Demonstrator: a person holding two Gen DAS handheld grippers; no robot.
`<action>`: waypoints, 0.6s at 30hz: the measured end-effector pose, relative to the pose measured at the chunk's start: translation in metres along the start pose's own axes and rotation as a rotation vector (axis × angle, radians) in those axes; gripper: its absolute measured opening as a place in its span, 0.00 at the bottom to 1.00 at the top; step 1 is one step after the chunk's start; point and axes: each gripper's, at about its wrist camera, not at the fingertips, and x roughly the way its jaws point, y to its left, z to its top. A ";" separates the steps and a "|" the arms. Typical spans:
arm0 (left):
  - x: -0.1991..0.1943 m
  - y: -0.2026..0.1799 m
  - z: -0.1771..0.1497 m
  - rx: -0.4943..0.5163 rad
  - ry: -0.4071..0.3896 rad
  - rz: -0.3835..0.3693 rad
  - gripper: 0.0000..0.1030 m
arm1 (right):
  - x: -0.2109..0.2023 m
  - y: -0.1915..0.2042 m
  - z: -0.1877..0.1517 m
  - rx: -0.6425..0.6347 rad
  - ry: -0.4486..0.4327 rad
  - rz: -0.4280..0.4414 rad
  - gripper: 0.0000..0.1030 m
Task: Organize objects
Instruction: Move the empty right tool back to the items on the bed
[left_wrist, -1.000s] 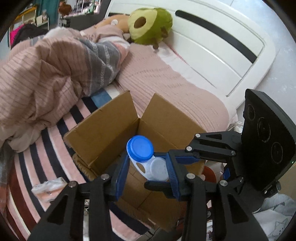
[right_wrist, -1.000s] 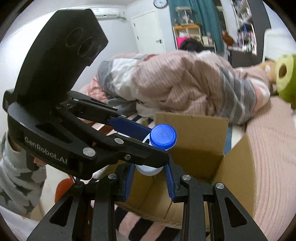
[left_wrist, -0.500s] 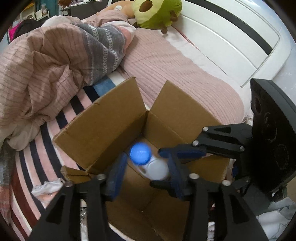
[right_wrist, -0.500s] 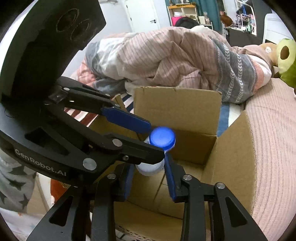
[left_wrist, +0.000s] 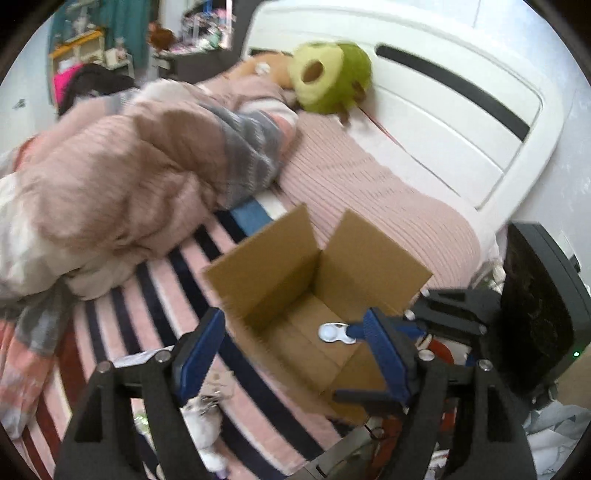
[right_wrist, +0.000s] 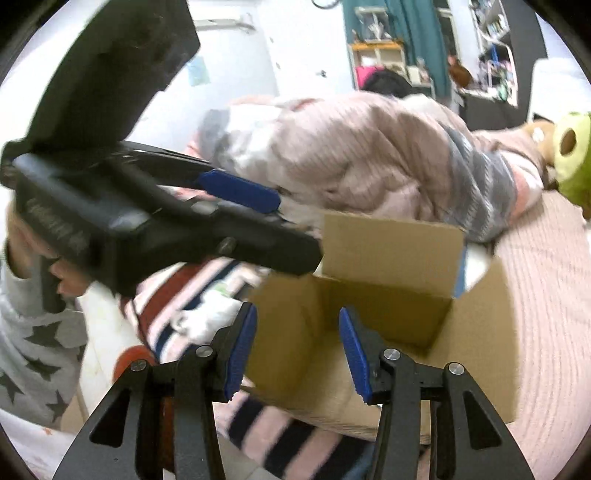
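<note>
An open cardboard box (left_wrist: 280, 280) stands on the striped bed sheet. A white bottle (left_wrist: 332, 332) lies on the box floor, its blue cap end partly hidden behind my left gripper's right finger. My left gripper (left_wrist: 291, 350) hangs above the box's near corner, its jaws opening wide, with nothing between them. In the right wrist view, my right gripper (right_wrist: 297, 350) sits over the near wall of the box (right_wrist: 388, 258). Its jaws are also opening and hold nothing. The left gripper (right_wrist: 295, 232) reaches in from the upper left, held by a hand (right_wrist: 22, 258).
A bunched pink and grey blanket (left_wrist: 122, 177) lies behind the box. An avocado plush (left_wrist: 328, 81) rests against the white headboard (left_wrist: 461, 122). Crumpled white items (left_wrist: 207, 417) sit on the striped sheet near the bed's edge. A star-patterned sleeve (right_wrist: 33, 350) is at the left.
Both grippers held the blue-capped bottle over the box. They have let go and spread their jaws, and the bottle now lies inside. Both grippers have drawn back and up.
</note>
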 end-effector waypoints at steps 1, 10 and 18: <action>-0.011 0.006 -0.008 -0.019 -0.028 0.015 0.74 | -0.001 0.008 0.000 -0.009 -0.012 0.015 0.41; -0.059 0.057 -0.079 -0.130 -0.187 0.132 0.83 | 0.026 0.091 -0.008 -0.061 -0.068 0.114 0.41; -0.058 0.111 -0.154 -0.246 -0.221 0.186 0.84 | 0.083 0.126 -0.025 -0.023 -0.062 0.178 0.41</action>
